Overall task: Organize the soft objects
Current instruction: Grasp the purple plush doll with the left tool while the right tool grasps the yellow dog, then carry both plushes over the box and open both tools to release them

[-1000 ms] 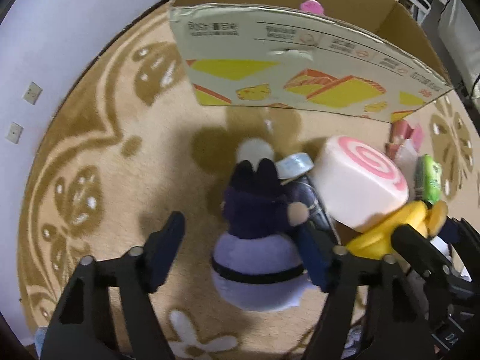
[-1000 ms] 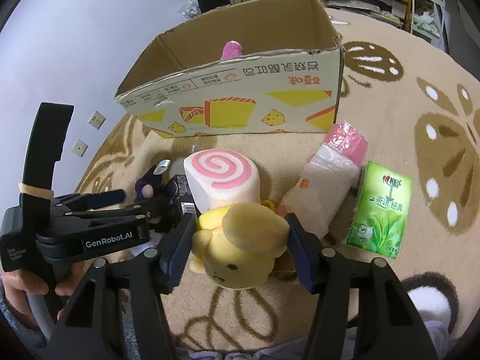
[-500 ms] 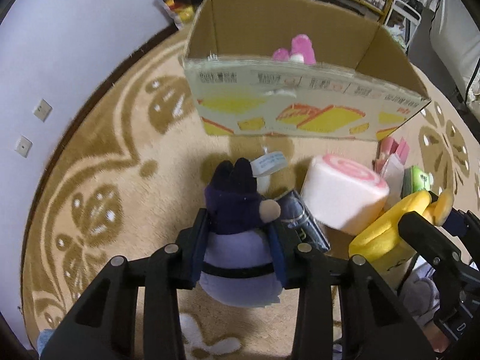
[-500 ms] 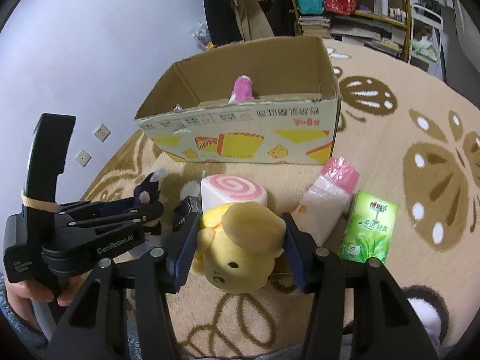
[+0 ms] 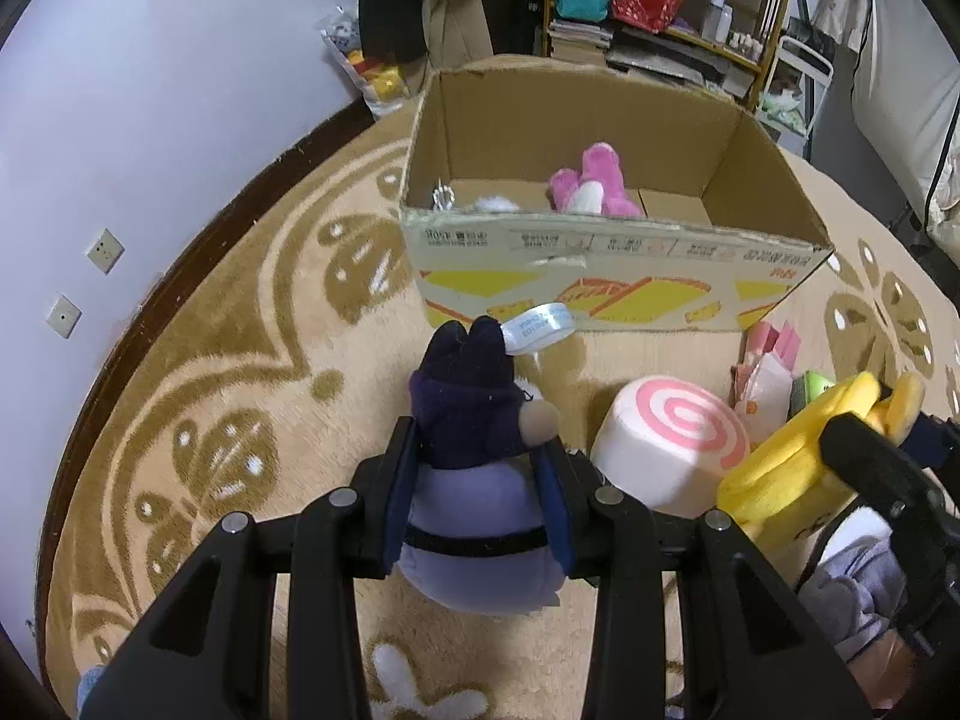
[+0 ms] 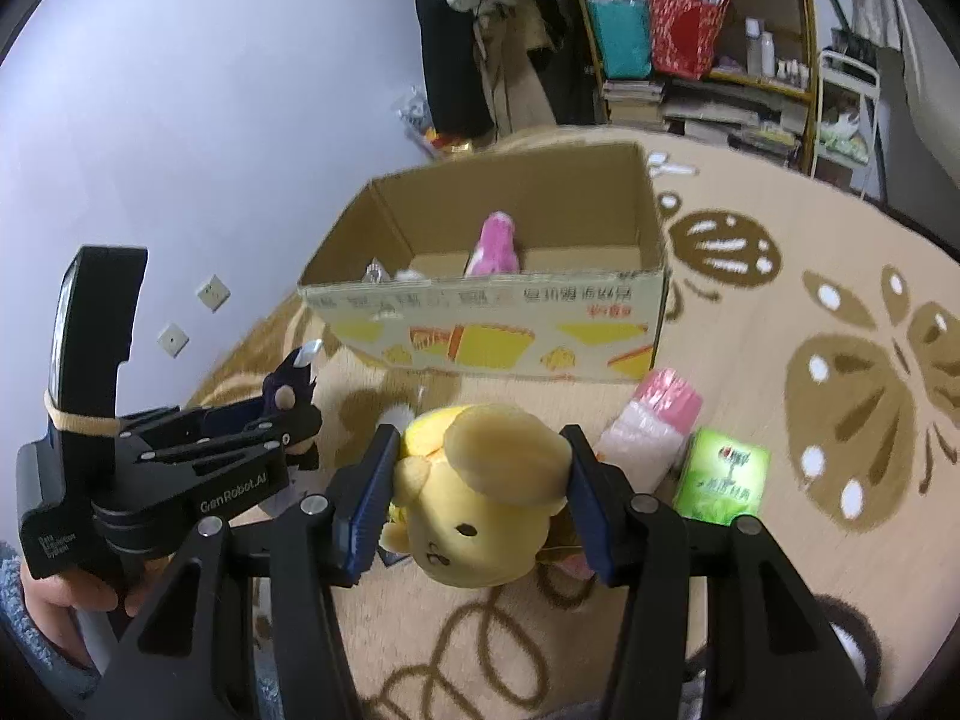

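We are seeing a purple plush [image 5: 474, 480] with dark ears and a white tag hanging just before the open cardboard box [image 5: 606, 276], a yellow dog plush [image 6: 480, 498] beside it, a pink-swirl roll cushion [image 5: 672, 444] between them, and a pink plush [image 5: 591, 183] lying inside the box.

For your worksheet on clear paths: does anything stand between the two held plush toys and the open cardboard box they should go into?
Only the box's own near wall. The purple plush and yellow plush sit lower than its rim, so each must be lifted over. The box is open-topped, with a pink plush inside.
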{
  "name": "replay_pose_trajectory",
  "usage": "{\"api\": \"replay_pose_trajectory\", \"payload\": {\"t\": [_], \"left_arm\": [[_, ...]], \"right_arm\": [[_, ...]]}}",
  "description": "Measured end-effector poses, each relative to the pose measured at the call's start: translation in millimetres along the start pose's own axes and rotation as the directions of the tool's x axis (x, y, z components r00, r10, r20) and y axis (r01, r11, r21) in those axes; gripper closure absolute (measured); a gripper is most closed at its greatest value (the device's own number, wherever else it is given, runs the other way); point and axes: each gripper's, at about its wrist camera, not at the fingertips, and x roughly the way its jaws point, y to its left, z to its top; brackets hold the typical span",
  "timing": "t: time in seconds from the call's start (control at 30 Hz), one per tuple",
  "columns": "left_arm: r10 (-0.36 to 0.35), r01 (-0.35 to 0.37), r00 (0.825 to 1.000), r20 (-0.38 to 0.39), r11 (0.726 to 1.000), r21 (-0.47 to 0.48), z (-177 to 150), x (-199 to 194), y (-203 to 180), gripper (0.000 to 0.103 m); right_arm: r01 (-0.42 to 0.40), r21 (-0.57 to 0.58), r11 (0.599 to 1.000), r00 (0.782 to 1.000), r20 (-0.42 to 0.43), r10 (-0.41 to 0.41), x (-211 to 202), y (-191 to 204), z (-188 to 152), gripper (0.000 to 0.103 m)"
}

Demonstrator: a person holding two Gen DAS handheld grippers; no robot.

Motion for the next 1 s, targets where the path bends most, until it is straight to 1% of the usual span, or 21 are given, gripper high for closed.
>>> {"api": "replay_pose_trajectory", "payload": {"t": [0.27,0.5,0.7,0.9,1.0], "left_arm": [[0.011,-0.012,0.998,0.064,1.0,0.008,1,-15,-1,0.067],[0.047,-0.05,0.991,0.122,0.998,0.024,6,-25,-2,0.067],[0.073,-0.083,0.979,0.19,0.996,0.042,12,-33,-5,0.067],[0.078,-0.08,0.97,0.231,0.997,-0.004,17,-41,5,0.067],[0.094,-0.094,0.958,0.271,0.996,-0.015,21,-46,9,0.067]], "right_arm": [[0.016,0.001,1.0,0.998,0.054,-0.016,-10,-6,9,0.046],[0.029,0.006,1.0,0.996,0.082,-0.03,-12,-12,15,0.046],[0.051,0.0,0.999,0.994,0.097,-0.051,-8,-14,19,0.046],[0.068,-0.018,0.998,0.99,0.127,-0.065,-6,-13,24,0.046],[0.075,-0.033,0.997,0.986,0.149,-0.069,-8,-11,28,0.046]]}}
